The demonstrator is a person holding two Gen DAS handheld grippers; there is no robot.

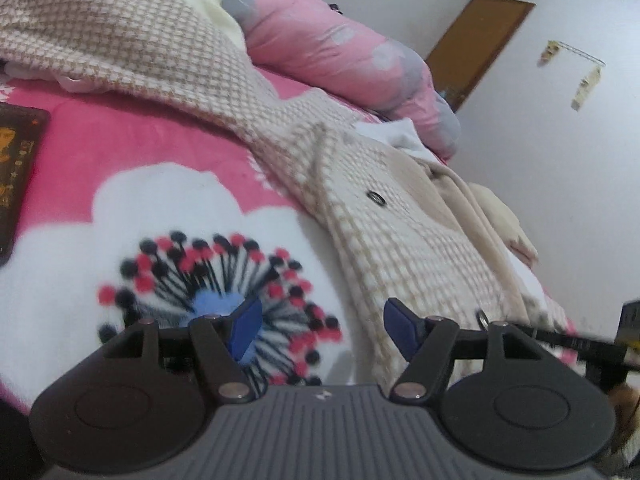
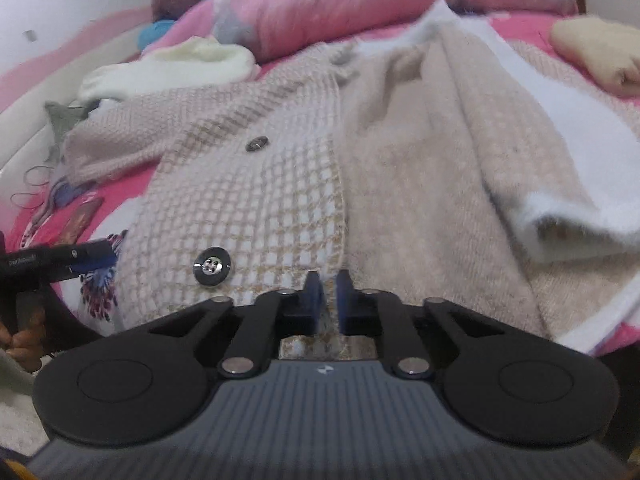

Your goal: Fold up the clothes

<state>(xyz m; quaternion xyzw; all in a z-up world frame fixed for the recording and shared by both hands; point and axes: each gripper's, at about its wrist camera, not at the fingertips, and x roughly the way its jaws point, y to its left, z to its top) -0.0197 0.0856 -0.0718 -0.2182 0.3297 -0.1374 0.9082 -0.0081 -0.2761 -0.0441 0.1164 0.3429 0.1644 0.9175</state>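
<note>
Lying lengthwise away from right tongs (image 2: 329, 294), checked coat (image 2: 248, 184)

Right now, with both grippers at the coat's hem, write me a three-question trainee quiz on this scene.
1. True or false: the left gripper is open, with nothing between its pads.
2. Multiple choice: the right gripper is nearly closed at which part of the checked coat? A) a sleeve cuff B) the front edge at the hem C) the collar
3. Fill in: the dark button nearest the right gripper lies to its ____ in the right wrist view.

Key: 1 true; 2 B; 3 left
</note>
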